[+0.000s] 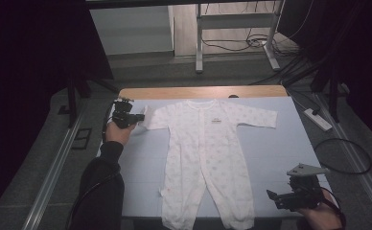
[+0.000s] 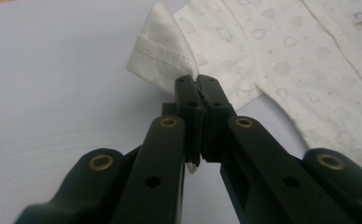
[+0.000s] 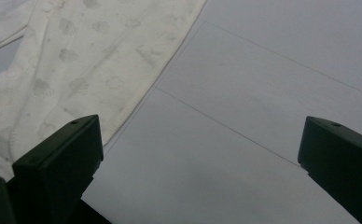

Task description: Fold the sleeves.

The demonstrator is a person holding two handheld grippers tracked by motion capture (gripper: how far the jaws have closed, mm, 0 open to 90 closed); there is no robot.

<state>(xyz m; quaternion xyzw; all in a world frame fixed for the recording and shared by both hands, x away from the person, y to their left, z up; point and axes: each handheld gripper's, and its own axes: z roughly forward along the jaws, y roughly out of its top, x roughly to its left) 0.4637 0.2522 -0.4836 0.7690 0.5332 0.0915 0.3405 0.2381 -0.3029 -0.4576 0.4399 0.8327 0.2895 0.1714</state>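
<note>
Pale blue table (image 1: 280, 143), white romper (image 1: 203, 153) flat, left hand-held gripper (image 1: 138, 116) clenching its sleeve cuff (image 2: 158, 51), right hand-held gripper (image 1: 273, 196) released beside leg.

A white baby romper (image 1: 204, 158) with a faint cloud print is lying flat and face up on the pale blue tabletop (image 1: 265, 153), legs pointing toward the person, sleeves spreading outward. Its left sleeve cuff (image 2: 158, 51) is lifting, pinched between black jaws.
</note>
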